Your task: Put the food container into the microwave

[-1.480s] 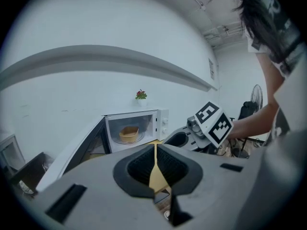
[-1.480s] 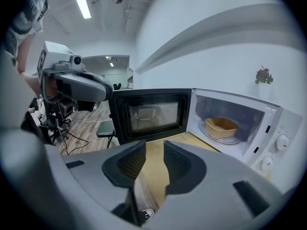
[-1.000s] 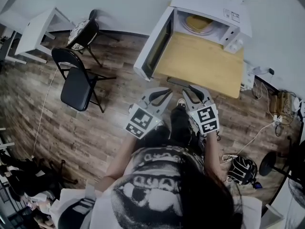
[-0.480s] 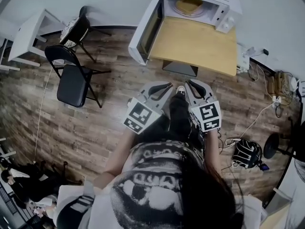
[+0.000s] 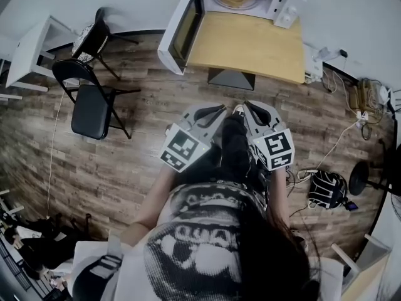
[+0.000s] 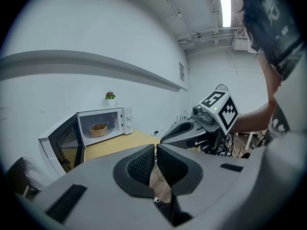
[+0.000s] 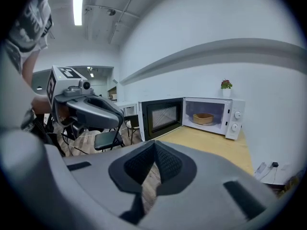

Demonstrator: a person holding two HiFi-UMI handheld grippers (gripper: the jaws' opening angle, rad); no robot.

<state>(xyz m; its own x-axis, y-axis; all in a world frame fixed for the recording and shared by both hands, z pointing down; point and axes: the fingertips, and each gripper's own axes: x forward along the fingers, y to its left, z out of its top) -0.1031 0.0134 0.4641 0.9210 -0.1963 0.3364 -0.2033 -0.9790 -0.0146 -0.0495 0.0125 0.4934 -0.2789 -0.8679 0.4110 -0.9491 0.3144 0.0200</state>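
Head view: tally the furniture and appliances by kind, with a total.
Chairs: 2 (black folding chair, cushioned chair)
Tables: 2 (wooden table, white table)
Microwave: 1
Total: 5

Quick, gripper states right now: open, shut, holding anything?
Left gripper: closed, jaws together, nothing between them.
Right gripper: closed, jaws together, nothing between them.
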